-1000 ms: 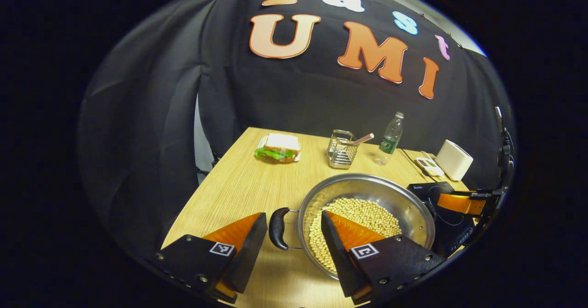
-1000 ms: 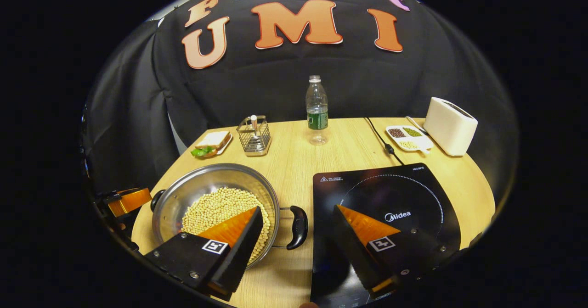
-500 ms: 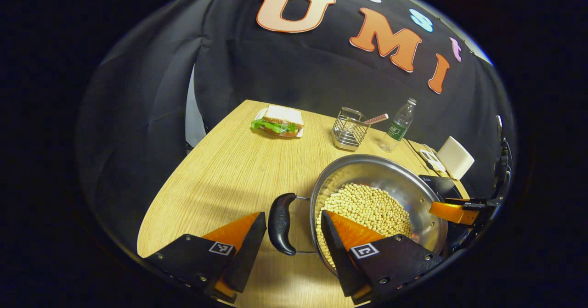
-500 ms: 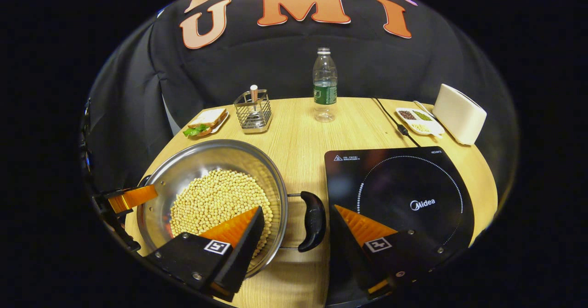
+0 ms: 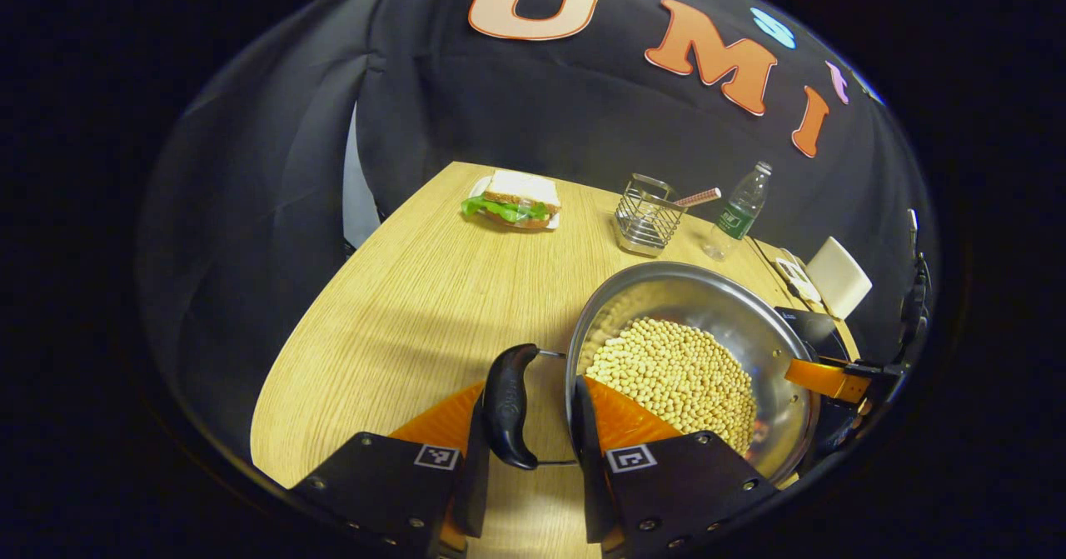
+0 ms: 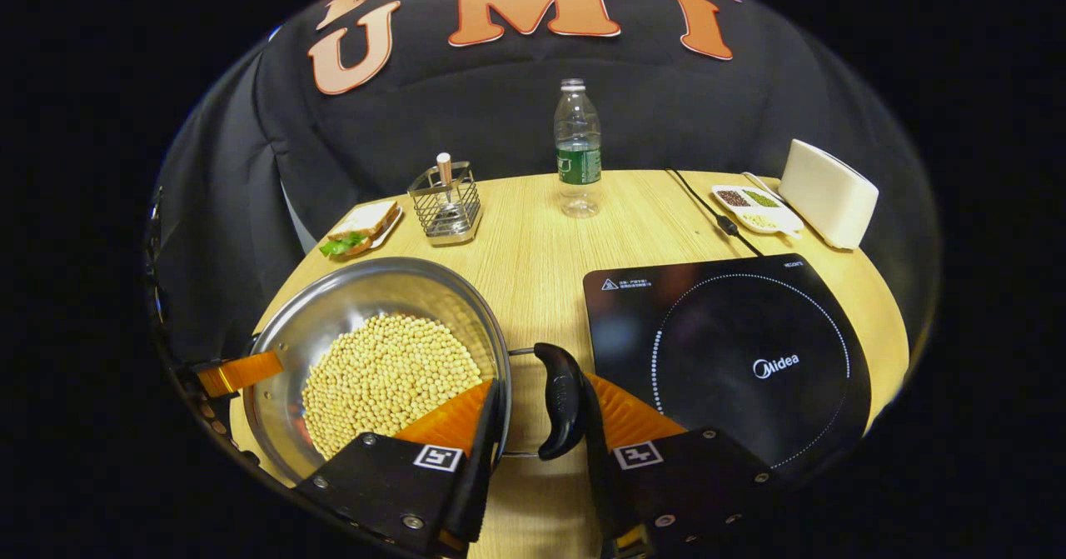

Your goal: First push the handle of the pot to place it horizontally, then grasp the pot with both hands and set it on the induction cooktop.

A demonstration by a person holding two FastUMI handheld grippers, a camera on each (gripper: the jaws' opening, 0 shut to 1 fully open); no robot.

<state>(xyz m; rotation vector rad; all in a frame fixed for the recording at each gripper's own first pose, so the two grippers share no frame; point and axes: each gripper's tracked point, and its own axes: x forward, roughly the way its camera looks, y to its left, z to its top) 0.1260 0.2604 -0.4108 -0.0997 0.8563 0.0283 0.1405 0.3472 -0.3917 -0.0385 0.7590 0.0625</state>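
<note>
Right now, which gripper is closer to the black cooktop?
The right gripper. It sits at the pot handle beside the cooktop, just next to its edge. The left gripper is at the pot's opposite handle, with the whole pot between it and the cooktop.

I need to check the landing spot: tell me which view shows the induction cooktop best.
The right gripper view: the cooktop lies almost whole and bare, right of the pot. In the left gripper view just a dark corner of it peeks out behind the pot's rim.
</note>
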